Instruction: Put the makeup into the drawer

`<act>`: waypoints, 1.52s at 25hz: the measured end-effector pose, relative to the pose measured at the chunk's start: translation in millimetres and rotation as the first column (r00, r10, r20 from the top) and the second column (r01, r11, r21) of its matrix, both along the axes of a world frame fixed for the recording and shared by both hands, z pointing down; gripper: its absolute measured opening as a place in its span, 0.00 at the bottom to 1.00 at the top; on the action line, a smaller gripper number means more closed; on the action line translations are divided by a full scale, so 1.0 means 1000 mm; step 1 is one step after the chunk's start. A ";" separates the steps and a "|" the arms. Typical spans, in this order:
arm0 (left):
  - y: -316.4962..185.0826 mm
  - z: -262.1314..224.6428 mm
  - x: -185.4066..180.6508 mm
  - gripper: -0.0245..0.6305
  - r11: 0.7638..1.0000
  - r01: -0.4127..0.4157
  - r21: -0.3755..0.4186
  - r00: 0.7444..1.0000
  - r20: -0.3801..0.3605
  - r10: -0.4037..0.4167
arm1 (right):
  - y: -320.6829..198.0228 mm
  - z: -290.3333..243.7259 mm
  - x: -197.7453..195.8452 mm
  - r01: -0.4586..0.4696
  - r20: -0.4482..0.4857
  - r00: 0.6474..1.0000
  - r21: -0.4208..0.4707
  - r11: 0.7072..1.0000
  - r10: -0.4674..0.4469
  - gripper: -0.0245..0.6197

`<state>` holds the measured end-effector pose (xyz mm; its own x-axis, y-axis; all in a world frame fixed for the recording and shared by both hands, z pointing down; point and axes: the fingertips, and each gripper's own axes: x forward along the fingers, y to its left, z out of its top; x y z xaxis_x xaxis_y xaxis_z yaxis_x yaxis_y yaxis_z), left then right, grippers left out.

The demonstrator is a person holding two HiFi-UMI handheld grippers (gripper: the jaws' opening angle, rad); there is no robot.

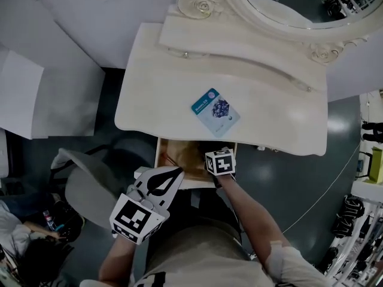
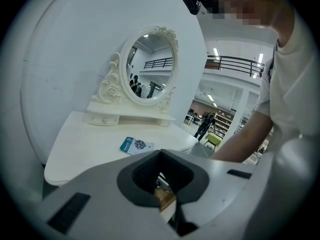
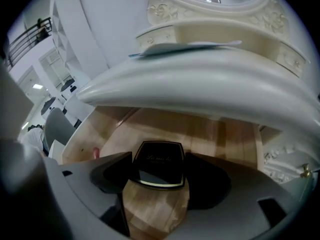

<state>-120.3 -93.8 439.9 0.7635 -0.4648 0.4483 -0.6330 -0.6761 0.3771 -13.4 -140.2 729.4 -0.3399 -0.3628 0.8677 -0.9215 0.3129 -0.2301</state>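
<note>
Left gripper (image 1: 177,173) hangs nearest, off the front of the drawer (image 1: 175,153), jaw tips together on nothing, probably parked out of the way. Inside the open drawer the right gripper (image 3: 160,156) is clamped on a black compact (image 3: 159,171), one jaw on each side, low over the wooden floor, seemingly so it can be set down flat. A blue packet (image 1: 215,111) lies on the table (image 1: 149,94) above, likely next to go in.
</note>
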 end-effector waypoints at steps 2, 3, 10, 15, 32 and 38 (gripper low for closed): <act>0.001 0.002 0.000 0.12 1.000 -0.001 -0.009 1.000 0.009 0.001 | 0.000 0.005 0.003 -0.042 0.011 0.999 -0.009 0.999 0.042 0.56; 0.001 0.003 0.000 0.12 1.000 -0.001 -0.012 1.000 0.011 0.001 | 0.000 0.007 0.004 -0.058 0.013 0.998 -0.014 0.998 0.058 0.56; 0.007 0.008 0.005 0.12 1.000 0.001 -0.025 1.000 0.016 -0.001 | 0.006 0.023 0.012 -0.155 0.029 0.987 -0.064 0.986 0.157 0.56; 0.013 0.011 0.007 0.12 0.999 0.009 -0.041 1.000 0.015 -0.008 | 0.013 0.022 0.010 -0.173 0.067 0.982 -0.065 0.983 0.177 0.56; 0.033 0.009 0.007 0.12 0.999 0.019 -0.030 0.999 0.030 -0.018 | 0.004 0.018 0.007 -0.089 0.004 0.996 -0.005 0.996 0.089 0.56; 0.038 0.009 0.004 0.12 0.999 0.022 -0.026 0.999 0.038 -0.021 | -0.004 0.019 0.014 -0.182 0.025 0.983 0.034 0.983 0.181 0.56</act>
